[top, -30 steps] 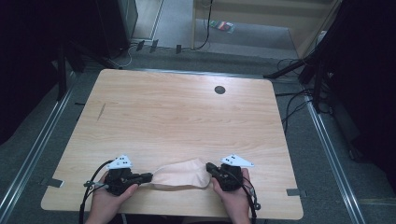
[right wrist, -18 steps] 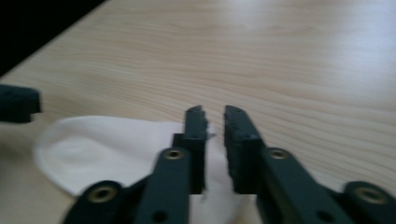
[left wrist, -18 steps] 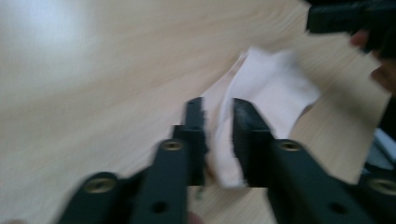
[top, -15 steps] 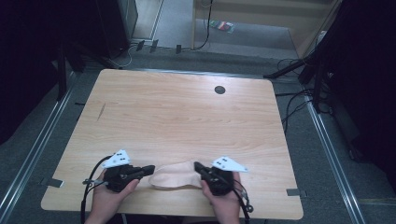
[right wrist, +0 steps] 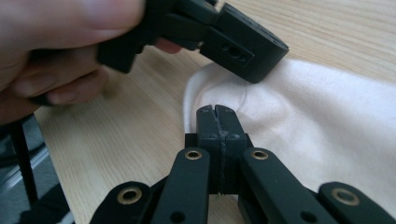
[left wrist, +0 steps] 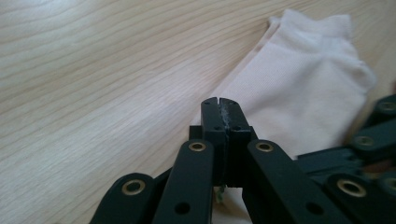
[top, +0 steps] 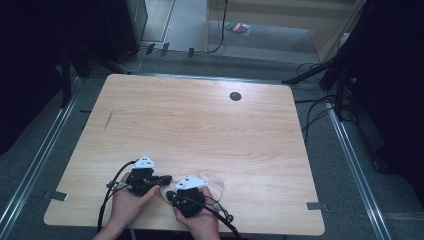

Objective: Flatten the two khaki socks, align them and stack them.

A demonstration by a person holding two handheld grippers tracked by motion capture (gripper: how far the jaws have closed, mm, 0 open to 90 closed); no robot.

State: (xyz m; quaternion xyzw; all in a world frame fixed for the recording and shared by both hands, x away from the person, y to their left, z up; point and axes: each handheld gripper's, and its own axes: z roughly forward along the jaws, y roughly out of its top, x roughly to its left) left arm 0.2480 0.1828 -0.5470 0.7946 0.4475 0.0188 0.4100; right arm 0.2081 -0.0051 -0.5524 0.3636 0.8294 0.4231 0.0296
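In the high view, a pale sock (top: 207, 184) lies at the lower middle of the table (top: 200, 125), touching the right gripper (top: 172, 196) and just right of the left gripper (top: 169, 178).

In the left gripper view, the jaws are closed with nothing visibly between them; the sock (left wrist: 303, 88) spreads to the upper right.

In the right gripper view, the closed jaws sit over the sock (right wrist: 327, 126); whether they pinch fabric is unclear.
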